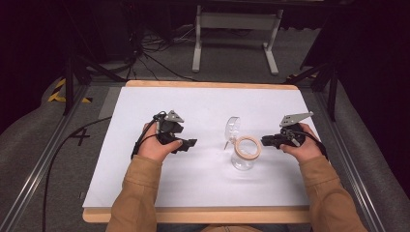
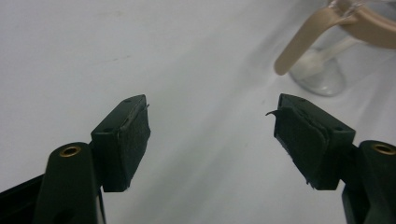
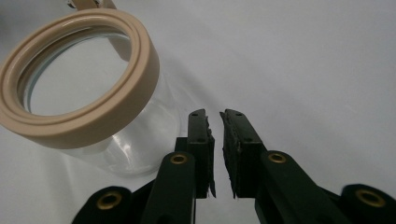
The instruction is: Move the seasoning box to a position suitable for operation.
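Observation:
A clear glass jar [image 1: 243, 157] with a beige rim [image 1: 247, 147] stands upright on the white table [image 1: 193, 101], right of centre. Its clear hinged lid [image 1: 233, 127] hangs open behind it. My right gripper [image 1: 264, 141] sits just right of the rim, its jaws drawn together with nothing between them. In the right gripper view the gripper [image 3: 215, 122] lies beside the jar [image 3: 130, 149], apart from the glass. My left gripper [image 1: 191, 144] rests left of the jar, open and holding nothing. The left gripper view looks past the gripper [image 2: 212, 126] to the jar's base [image 2: 322, 70] at upper right.
The white sheet lies on a wooden board [image 1: 193, 214] with metal rails [image 1: 43, 159] along both sides. A white stand [image 1: 237, 29] and cables [image 1: 154, 48] are on the floor beyond the far edge. A black cable [image 1: 63, 150] trails off the left side.

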Available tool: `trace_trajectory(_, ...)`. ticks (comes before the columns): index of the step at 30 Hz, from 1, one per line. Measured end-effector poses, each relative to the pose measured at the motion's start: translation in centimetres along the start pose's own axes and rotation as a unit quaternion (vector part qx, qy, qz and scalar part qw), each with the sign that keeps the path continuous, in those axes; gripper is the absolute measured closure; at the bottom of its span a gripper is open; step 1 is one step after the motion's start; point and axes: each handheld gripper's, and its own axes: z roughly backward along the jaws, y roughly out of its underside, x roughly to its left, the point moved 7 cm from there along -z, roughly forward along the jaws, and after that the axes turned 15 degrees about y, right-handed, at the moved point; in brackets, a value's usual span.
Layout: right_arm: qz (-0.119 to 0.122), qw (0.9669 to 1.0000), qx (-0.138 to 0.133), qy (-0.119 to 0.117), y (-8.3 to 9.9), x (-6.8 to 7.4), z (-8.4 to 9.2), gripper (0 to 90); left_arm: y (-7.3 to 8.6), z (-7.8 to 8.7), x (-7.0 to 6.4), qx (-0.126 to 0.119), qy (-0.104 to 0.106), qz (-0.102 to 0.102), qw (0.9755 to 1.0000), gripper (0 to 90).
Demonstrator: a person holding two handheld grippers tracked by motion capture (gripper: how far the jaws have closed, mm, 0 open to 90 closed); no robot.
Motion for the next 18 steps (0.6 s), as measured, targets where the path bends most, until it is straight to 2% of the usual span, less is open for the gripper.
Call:
trace_trajectory(5, 0.005, 1.0, -0.003, -0.001, -0.1, 0.19, 0.02, 82.2, -0.24, 0.11, -0.43, -0.004, -0.001, -0.004, 1.0, 27.2)
trace_trajectory(14, 0.005, 1.0, -0.005, 0.0, -0.1, 0.1, -0.01, 82.3, -0.2, 0.07, -0.26, 0.002, -0.012, -0.009, 0.9999, 27.2)
trace_trajectory(18, 0.006, 1.0, -0.007, 0.0, -0.08, 0.14, -0.24, 83.4, -0.1, 0.07, -0.25, 0.002, -0.013, -0.004, 0.9999, 27.2)
